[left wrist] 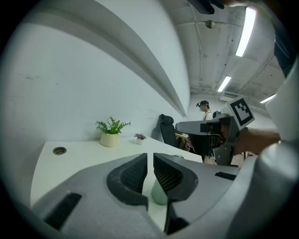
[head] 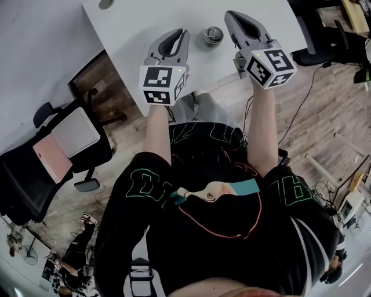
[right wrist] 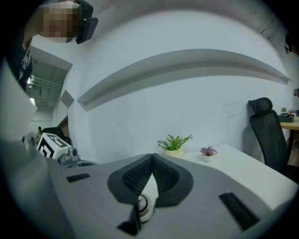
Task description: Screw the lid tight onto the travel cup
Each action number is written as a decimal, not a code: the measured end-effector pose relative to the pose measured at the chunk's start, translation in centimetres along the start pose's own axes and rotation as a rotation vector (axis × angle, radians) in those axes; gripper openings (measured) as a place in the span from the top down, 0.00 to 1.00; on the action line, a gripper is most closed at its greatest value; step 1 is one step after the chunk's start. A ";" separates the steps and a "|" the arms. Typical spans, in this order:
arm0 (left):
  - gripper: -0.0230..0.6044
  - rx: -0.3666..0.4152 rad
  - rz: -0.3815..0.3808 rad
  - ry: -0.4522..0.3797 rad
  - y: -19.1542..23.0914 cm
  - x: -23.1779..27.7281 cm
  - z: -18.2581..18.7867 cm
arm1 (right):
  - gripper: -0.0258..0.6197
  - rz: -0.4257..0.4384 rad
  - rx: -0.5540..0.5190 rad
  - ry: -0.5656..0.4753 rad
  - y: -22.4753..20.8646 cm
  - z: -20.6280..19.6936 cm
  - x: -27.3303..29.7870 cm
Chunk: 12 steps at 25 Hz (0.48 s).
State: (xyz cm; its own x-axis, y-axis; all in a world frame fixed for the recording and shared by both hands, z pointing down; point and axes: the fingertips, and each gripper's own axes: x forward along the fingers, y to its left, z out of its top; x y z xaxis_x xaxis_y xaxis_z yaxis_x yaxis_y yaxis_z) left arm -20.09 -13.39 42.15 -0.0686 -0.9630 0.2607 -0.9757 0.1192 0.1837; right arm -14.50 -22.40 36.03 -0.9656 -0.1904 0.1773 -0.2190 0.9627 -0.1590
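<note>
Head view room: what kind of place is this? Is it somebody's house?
Most likely an office or workroom, not a home. There is a long white desk, a black swivel chair and long strip lights on the ceiling. A small potted plant sits on the desk.

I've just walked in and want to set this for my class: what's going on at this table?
A person stands at a white table with a gripper in each hand. A cup stands on the table between the two grippers, and neither one holds it. The left gripper has its jaws a crack apart with nothing between them. The right gripper is shut and empty. Nothing is being gripped or turned at this moment.
</note>
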 end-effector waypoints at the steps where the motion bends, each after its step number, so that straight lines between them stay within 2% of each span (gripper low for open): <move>1: 0.88 0.001 -0.002 0.010 -0.2 0.0 -0.4 | 0.95 0.018 -0.001 0.003 0.0 -0.1 0.2; 4: 0.78 0.031 -0.041 0.064 -1.5 0.0 -2.3 | 0.95 0.065 -0.001 0.005 0.0 -0.4 0.2; 7: 0.64 0.061 -0.087 0.120 -2.8 0.0 -4.7 | 0.95 0.107 0.001 -0.028 0.4 -0.5 -0.2; 12: 0.47 0.058 -0.096 0.176 -4.7 1.0 -7.7 | 0.94 0.189 -0.020 -0.041 0.7 -1.1 -1.1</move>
State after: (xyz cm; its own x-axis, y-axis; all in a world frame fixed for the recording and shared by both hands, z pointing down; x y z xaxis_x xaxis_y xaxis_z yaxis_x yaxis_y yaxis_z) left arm -13.93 -13.08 48.89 0.0577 -0.9116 0.4071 -0.9867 0.0100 0.1621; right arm -13.47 -21.27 36.83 -0.9943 -0.0131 0.1059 -0.0308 0.9856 -0.1665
